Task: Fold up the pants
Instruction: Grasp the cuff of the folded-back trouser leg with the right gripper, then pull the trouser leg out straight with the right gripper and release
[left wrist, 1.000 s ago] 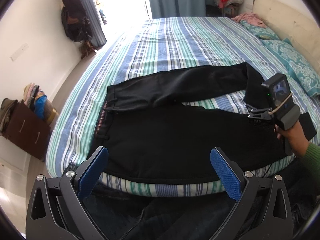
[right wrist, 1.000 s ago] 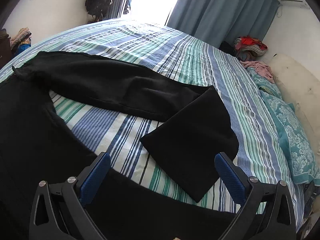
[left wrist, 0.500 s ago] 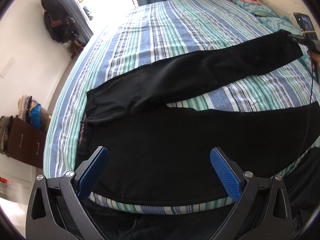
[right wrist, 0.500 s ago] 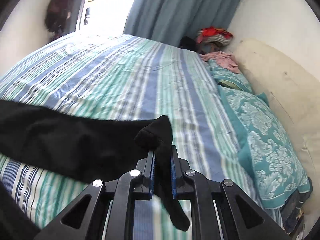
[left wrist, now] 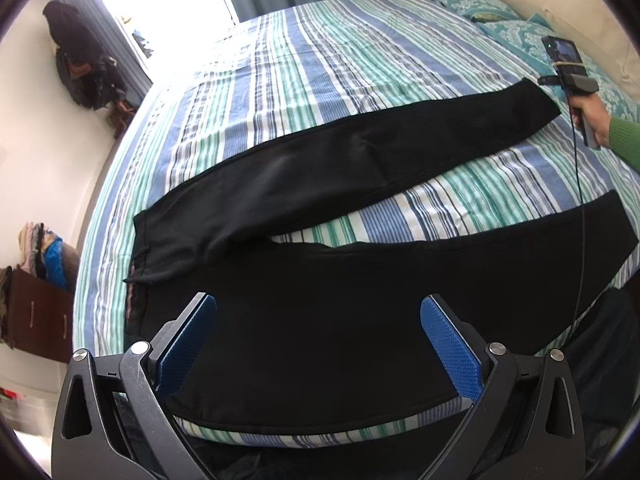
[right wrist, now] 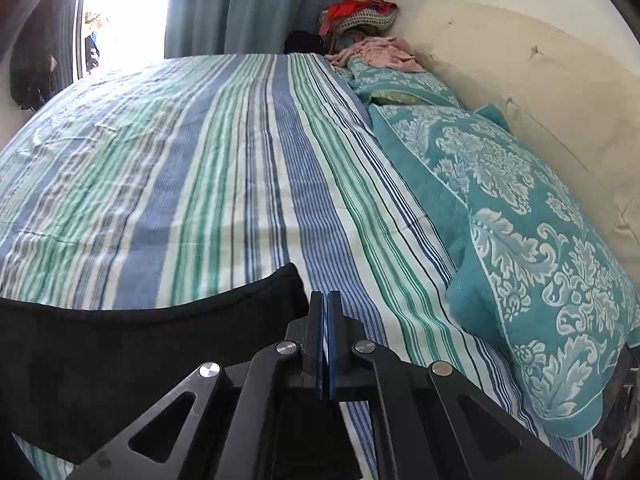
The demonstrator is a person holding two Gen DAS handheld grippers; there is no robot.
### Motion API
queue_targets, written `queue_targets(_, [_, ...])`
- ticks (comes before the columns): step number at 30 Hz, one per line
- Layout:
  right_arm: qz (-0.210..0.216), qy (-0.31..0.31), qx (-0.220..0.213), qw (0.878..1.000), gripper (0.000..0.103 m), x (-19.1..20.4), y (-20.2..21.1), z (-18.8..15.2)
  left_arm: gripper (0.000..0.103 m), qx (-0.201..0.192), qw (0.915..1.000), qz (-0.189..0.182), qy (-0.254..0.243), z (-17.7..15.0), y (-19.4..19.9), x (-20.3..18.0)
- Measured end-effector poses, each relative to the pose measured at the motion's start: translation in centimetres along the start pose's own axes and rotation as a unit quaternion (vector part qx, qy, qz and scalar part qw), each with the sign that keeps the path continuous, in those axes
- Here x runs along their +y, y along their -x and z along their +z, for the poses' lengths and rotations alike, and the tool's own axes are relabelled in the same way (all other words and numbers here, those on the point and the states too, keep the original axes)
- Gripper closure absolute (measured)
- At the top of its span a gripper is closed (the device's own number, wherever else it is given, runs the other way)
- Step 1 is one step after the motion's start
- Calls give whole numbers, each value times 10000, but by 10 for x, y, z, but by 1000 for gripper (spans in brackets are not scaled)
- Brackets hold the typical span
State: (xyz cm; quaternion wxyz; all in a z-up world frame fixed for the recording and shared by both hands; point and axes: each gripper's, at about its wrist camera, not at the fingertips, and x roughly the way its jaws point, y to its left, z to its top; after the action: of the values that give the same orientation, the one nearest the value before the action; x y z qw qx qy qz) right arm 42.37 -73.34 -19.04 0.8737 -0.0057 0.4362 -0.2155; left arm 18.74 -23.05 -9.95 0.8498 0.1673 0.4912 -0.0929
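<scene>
Left gripper (left wrist: 318, 342) hangs released above the black pants (left wrist: 340, 176), over their end far from the turquoise pillow (right wrist: 520, 240). Right gripper (right wrist: 325, 300) has just been closing and is clenched. No cloth shows between its pads, and the cuff (right wrist: 240, 300) lies beside it, near the pillow. I judge it should reopen and pinch the cuff deeper before folding. Both legs lie on the striped bed (right wrist: 180, 152); a curtain (right wrist: 248, 4) hangs beyond the pillow.
</scene>
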Motion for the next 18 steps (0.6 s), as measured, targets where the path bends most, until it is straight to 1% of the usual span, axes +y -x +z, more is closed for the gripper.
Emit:
queue_targets(1, [189,-276,357,9988,87,-14,-18,-7,1,-6,10000,-16,-6,0,1,-2])
queue_targets(2, [348,-581,711,9952,80,-31,-32,-15,1,-9,10000,-36,-11,-1,2,-4])
queue_targets(3, [379,-829,777,9928,78,-48,-35,-23,1,-10,10000,-59,-14,-1,1,-5])
queue_targets(4, [420,-1098,720,9904,74,-65,-32,-30,1,0,10000,-79,-14,-2,0,-7])
queue_targets(5, [545,-1460,704,9853,74,-82,-28,-38,1,19,9999,-104,-11,-2,-1,-8])
queue_targets(6, [808,-1847,804,9762,73,-95,-27,-48,1,51,9999,-143,-7,-3,-4,-10])
queue_targets(7, [1191,-2150,964,9645,73,-102,-27,-58,1,96,9998,-184,-4,-2,-7,-12])
queue_targets(8, [1517,-2301,1105,9549,73,-102,-28,-68,1,144,9996,-226,-3,-2,-9,-15])
queue_targets(9, [1703,-2325,1237,9495,73,-97,-28,-77,1,171,9995,-273,-6,-2,-10,-17])
queue_targets(11, [1908,-2329,1396,9433,73,-82,-33,-89,1,167,9993,-332,-49,-2,-9,-23])
queue_targets(12, [1935,-2321,1366,9434,70,-74,-36,-91,1,165,9993,-324,-89,-3,-8,-25])
queue_targets(13, [1938,-2279,1281,9455,65,-67,-38,-90,1,163,9994,-295,-123,-5,-7,-27])
queue_targets(14, [1979,-2179,1245,9476,64,-58,-40,-85,1,159,9995,-251,-141,-6,-6,-27])
queue_targets(15, [1879,-1941,1319,9537,71,-48,-43,-77,1,161,9996,-205,-139,-7,-4,-27])
queue_targets(16, [1806,-1525,1388,9617,87,-36,-43,-67,1,163,9996,-178,-116,-8,-3,-25])
queue_targets(17, [1564,-982,1348,9735,88,-24,-40,-55,1,148,9997,-176,-75,-9,-2,-23])
queue_targets(18, [1127,-382,1144,9863,88,-12,-31,-43,1,123,9997,-188,-21,-11,-1,-20])
